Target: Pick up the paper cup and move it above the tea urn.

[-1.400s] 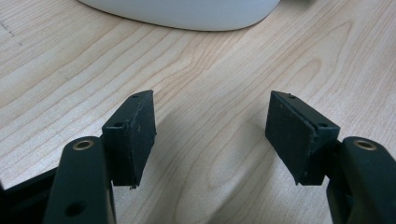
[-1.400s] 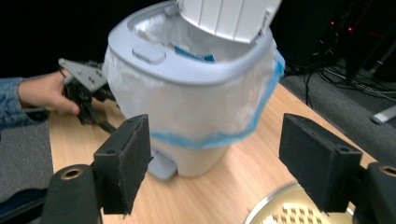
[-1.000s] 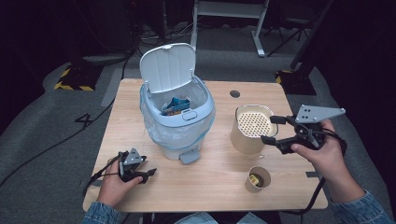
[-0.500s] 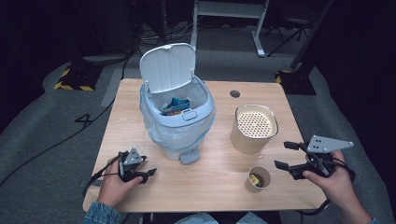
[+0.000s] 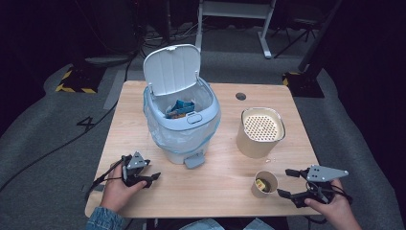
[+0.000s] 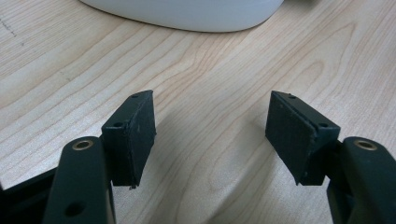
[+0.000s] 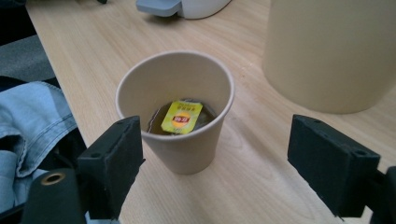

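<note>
1. At the left front edge of the table [image 5: 220, 86], the left tongs [image 5: 152, 179] rest on the wood with their jaws apart and nothing between them. The risk here is small: a nudge forward would only bump the bin beside them.
2. Further right, the pedal bin [image 5: 182, 124] stands with its lid up and a plastic liner hanging over its sides. A cup carried past it carelessly could catch on the liner or knock the lid.
3. Right of the bin stands a tall beige container [image 5: 260, 133] with a perforated top, close behind the paper cup [image 5: 265, 184]. A wide approach could strike it.
4. Near the right front edge, the cup holds dark liquid with a yellow tea-bag tag [image 7: 182, 117] floating in it. The right tongs [image 5: 287, 183] have just been opening and now stand wide, the cup between them but untouched.
5. Squeezing the soft paper wall too hard, or gripping low and tilting, would probably spill the tea.
</note>
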Action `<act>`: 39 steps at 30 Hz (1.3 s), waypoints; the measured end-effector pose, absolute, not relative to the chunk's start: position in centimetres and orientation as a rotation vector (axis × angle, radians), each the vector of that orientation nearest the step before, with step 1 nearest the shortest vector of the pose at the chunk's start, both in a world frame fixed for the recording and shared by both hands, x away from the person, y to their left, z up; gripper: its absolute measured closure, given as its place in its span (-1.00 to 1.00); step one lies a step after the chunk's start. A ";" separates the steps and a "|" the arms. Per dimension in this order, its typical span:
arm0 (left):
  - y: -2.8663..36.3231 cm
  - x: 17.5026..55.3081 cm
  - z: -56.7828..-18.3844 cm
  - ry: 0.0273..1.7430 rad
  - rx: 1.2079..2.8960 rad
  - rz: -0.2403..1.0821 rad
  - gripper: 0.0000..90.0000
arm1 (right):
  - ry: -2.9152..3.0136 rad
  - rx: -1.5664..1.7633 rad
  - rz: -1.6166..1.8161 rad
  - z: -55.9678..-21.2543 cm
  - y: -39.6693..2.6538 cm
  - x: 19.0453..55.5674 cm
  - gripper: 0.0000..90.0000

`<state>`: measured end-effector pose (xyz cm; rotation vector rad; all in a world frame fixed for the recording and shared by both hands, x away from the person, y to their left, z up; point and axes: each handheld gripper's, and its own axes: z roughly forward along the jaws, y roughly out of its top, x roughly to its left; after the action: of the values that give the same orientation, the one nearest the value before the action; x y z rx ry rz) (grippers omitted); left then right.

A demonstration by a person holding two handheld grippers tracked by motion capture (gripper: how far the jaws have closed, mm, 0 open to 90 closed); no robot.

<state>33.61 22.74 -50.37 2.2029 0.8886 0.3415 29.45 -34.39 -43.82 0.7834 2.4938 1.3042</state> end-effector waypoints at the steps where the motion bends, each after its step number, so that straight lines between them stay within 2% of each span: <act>1: 22.7 33.6 -50.4 0.888 2.203 0.342 -0.25 | 2.504 0.784 1.310 -44.5 -34.3 29.3 -0.58; 15: 22.7 33.6 -50.4 0.890 2.204 0.342 -0.25 | 2.548 0.771 1.327 -48.7 -32.1 29.6 -0.58; 25: 22.7 33.6 -50.4 0.890 2.204 0.341 -0.25 | 2.537 0.736 1.377 -49.2 -30.0 30.4 -0.55; 28: 22.7 33.6 -50.4 0.890 2.204 0.340 -0.25 | 2.524 0.718 1.402 -49.3 -29.6 30.6 -0.43; 39: 22.7 33.6 -50.4 0.890 2.204 0.340 -0.26 | 2.514 0.723 1.405 -48.8 -29.8 31.0 -0.35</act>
<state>33.60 22.74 -50.36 2.2040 0.8898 0.3396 31.01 -29.79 -48.84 0.7226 2.5141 1.4046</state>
